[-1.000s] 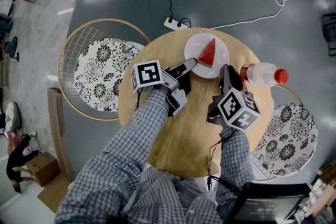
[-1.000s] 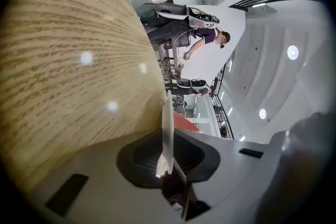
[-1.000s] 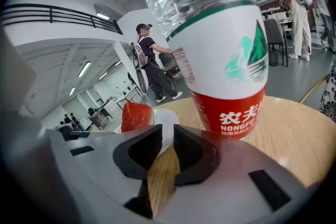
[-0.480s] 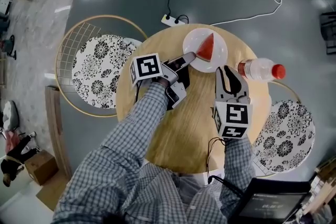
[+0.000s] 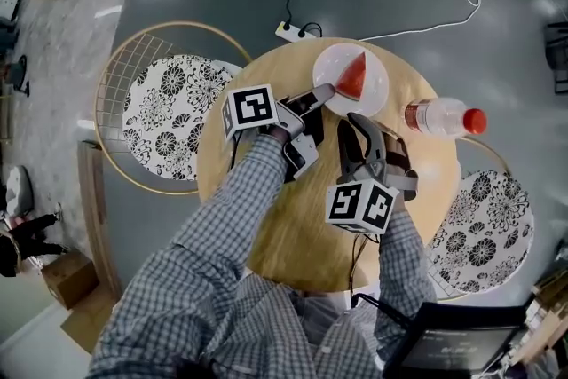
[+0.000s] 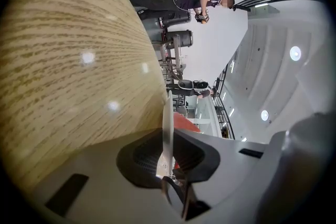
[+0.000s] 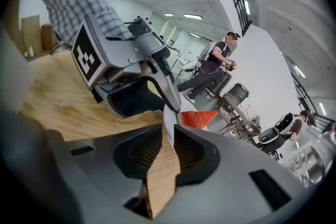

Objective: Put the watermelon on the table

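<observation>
A red wedge of watermelon (image 5: 353,77) lies on a white plate (image 5: 374,93) at the far side of the round wooden table (image 5: 293,226). My left gripper (image 5: 324,91) is shut on the plate's near-left rim. In the left gripper view that thin white rim (image 6: 167,113) sits clamped between the pads of the left gripper (image 6: 167,140), with the watermelon (image 6: 185,123) behind. My right gripper (image 5: 357,122) hovers just short of the plate's near edge. Its jaws stand a little apart and hold nothing. In the right gripper view, bare wood shows through the right gripper (image 7: 167,135), with the watermelon (image 7: 198,118) ahead.
A clear bottle with a red cap (image 5: 439,120) lies on the table to the right of the plate. Wire chairs with floral cushions stand at the left (image 5: 169,115) and right (image 5: 488,231). A power strip (image 5: 297,33) and cables lie on the floor beyond.
My right gripper has rolled about its own axis and shifted left towards the plate's near edge. The left gripper has stayed clamped on the rim, unmoved.
</observation>
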Action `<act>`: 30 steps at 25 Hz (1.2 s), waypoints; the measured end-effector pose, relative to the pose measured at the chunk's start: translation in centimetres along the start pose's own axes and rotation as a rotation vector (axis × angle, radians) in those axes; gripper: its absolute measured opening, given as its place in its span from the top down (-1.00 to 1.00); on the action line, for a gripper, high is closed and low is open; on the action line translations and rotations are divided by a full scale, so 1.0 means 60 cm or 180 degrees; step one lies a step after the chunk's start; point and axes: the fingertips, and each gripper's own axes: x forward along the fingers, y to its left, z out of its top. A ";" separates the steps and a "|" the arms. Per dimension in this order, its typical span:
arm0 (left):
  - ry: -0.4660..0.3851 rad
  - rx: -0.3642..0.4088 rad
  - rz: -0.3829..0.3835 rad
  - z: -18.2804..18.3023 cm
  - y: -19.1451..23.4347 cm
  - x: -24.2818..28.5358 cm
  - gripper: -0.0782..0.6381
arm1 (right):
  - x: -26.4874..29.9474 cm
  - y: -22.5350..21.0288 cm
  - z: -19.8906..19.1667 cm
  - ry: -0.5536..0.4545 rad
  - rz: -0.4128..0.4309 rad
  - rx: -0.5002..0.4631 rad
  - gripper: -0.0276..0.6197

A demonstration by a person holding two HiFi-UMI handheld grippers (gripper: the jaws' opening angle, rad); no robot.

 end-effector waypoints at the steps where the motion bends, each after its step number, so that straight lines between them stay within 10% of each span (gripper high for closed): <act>1: 0.0001 0.0001 0.0000 0.000 0.000 0.000 0.64 | 0.004 0.001 0.000 0.0027 -0.0031 -0.0090 0.69; 8: 0.0015 0.0032 0.0006 0.000 -0.002 0.000 0.64 | 0.012 0.005 -0.002 0.0178 -0.0081 -0.0433 0.79; 30: -0.0162 0.0431 -0.0312 0.017 -0.051 -0.053 0.30 | 0.022 0.014 -0.018 0.0372 0.0142 -0.0231 0.79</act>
